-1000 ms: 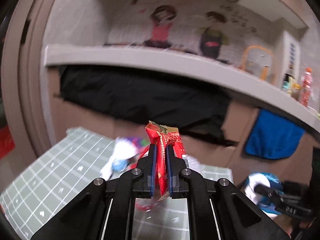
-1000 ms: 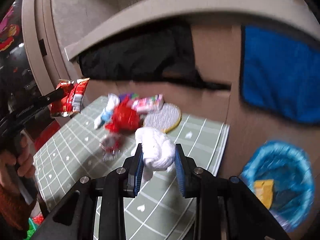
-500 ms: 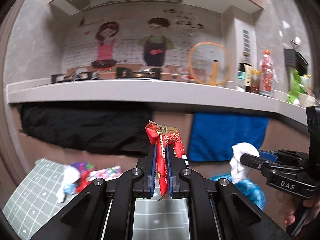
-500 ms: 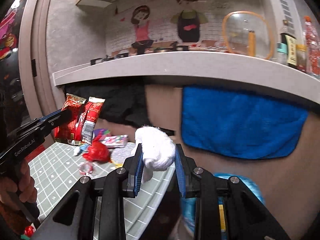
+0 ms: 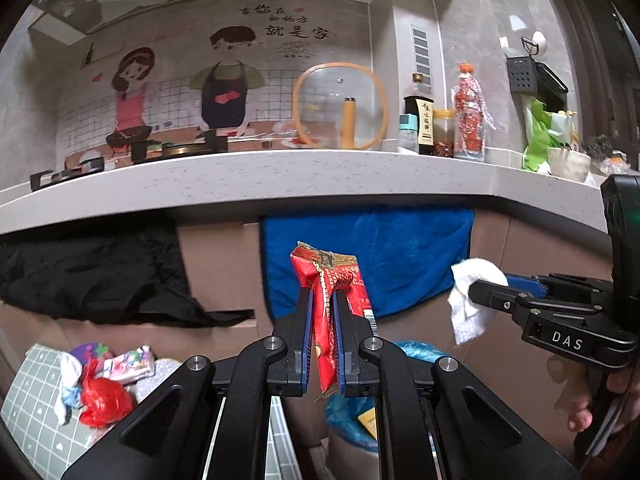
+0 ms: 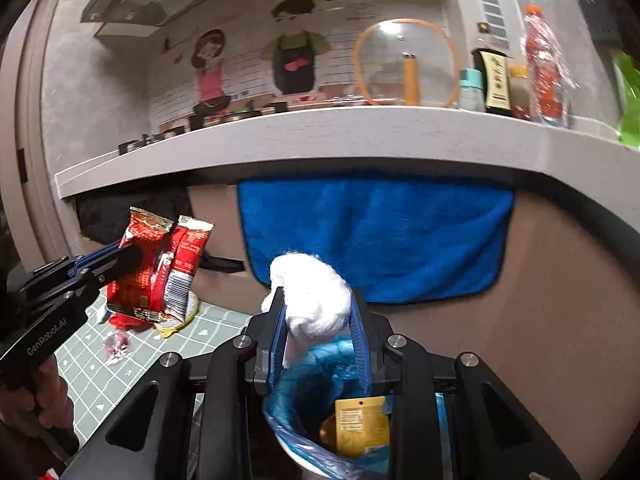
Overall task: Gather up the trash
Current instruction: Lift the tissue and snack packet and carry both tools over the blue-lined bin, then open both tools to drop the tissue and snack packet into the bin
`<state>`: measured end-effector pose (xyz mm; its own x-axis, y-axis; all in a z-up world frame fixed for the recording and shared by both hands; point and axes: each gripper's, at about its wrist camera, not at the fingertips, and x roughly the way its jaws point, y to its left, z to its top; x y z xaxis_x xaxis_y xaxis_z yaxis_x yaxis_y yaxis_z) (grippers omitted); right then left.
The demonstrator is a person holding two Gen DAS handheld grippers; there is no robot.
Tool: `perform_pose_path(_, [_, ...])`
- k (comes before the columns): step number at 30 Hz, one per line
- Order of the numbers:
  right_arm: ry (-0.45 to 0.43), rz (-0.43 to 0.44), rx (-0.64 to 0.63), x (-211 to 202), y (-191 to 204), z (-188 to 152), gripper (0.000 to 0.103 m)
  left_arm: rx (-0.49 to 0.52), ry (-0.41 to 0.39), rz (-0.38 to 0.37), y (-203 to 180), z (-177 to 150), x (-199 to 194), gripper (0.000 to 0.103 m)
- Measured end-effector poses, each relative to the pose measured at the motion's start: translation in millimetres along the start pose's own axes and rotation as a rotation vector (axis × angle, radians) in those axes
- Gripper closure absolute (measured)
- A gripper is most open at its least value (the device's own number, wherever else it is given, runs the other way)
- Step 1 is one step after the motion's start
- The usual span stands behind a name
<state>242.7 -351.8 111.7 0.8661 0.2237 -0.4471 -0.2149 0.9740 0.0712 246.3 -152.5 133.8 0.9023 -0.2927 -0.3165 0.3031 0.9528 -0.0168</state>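
Straight ahead of the left wrist camera, the left gripper [image 5: 322,312] is clamped narrowly on a red snack wrapper [image 5: 330,292], which stands upright between the blue pads and sticks out above and below them. Just beyond and below the fingers shows part of a bin lined with a blue bag [image 5: 352,408]. At the right, the right gripper [image 5: 486,290], held in a person's hand [image 5: 588,404], pinches a crumpled white tissue [image 5: 470,304] in the air in front of a blue towel [image 5: 368,256] hanging under the worktop [image 5: 280,176]. At the lower left, a green gridded mat [image 5: 28,412] carries more litter: a red crumpled bag [image 5: 104,400], a colourful packet [image 5: 128,364] and a white scrap [image 5: 68,376].

From the right wrist camera, the right gripper [image 6: 318,320] holds the white tissue [image 6: 316,300] between its pads, jaws partly apart around the wad. Directly beneath the fingers sits the bin with the blue bag [image 6: 296,400], and a yellow packet [image 6: 360,428] lies inside it. At the left, the left gripper [image 6: 128,258] grips the red snack wrapper [image 6: 160,268], held in the air above the green mat [image 6: 120,364], near the bin but not over it. A small clear wrapper [image 6: 116,346] lies on the mat.
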Motion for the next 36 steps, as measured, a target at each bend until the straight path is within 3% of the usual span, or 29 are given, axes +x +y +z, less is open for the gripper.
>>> perform_pose_path(7, [0.024,-0.02,0.017,11,-19,-8,0.076,-0.008,0.044,-0.03,-11,-4,28,0.093])
perform_pose_path(24, [0.156,-0.034,0.096,62,-58,-41,0.076,-0.074,0.301,-0.154,-32,-65,118,0.093])
perform_pose_path(36, [0.263,-0.036,0.149,98,-75,-76,0.076,-0.107,0.416,-0.174,-34,-97,159,0.093])
